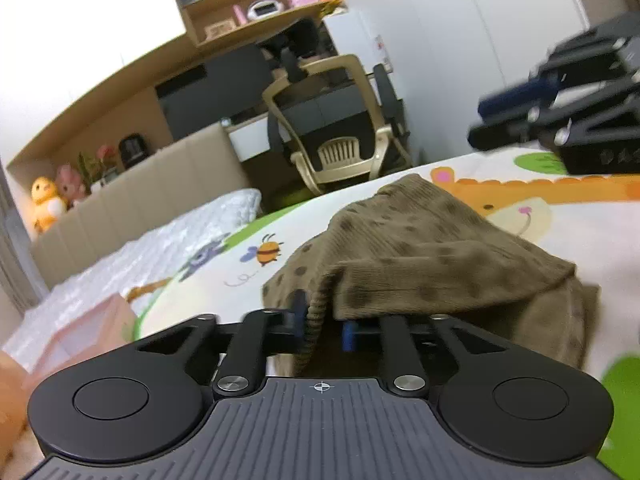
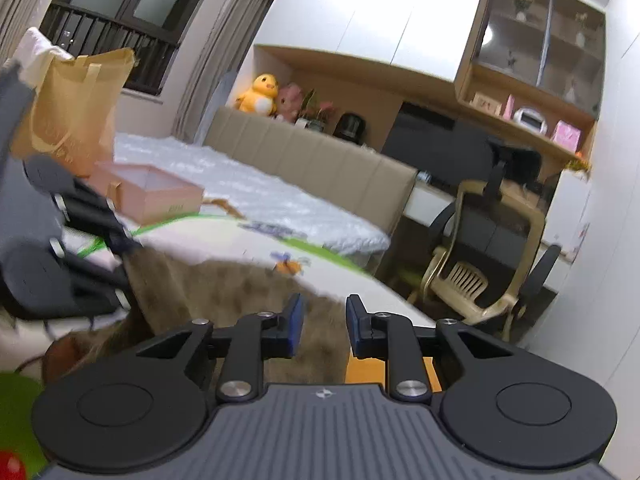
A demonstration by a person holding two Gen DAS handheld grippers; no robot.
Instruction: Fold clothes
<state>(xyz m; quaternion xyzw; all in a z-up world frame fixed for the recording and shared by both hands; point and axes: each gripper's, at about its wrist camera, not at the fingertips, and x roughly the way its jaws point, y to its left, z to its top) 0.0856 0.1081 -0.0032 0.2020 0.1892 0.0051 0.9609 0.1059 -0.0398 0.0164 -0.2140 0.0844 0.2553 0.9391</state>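
Observation:
A brown dotted knit garment (image 1: 432, 256) lies bunched on a cartoon-print sheet (image 1: 520, 208). My left gripper (image 1: 324, 320) is shut on the garment's ribbed edge, which drapes over its fingers and hides most of them. My right gripper (image 2: 322, 318) is open and empty, hovering just above the same garment (image 2: 240, 292). In the left wrist view the right gripper (image 1: 492, 120) shows blurred at the upper right, above the sheet. In the right wrist view the left gripper (image 2: 120, 264) shows at the left edge, holding the cloth.
A pink open box (image 2: 152, 192) and a tan tote bag (image 2: 76, 112) sit on the bed at the left. A beige headboard (image 2: 320, 160) runs behind. A cream chair (image 2: 480, 268) and desk stand beyond the bed edge.

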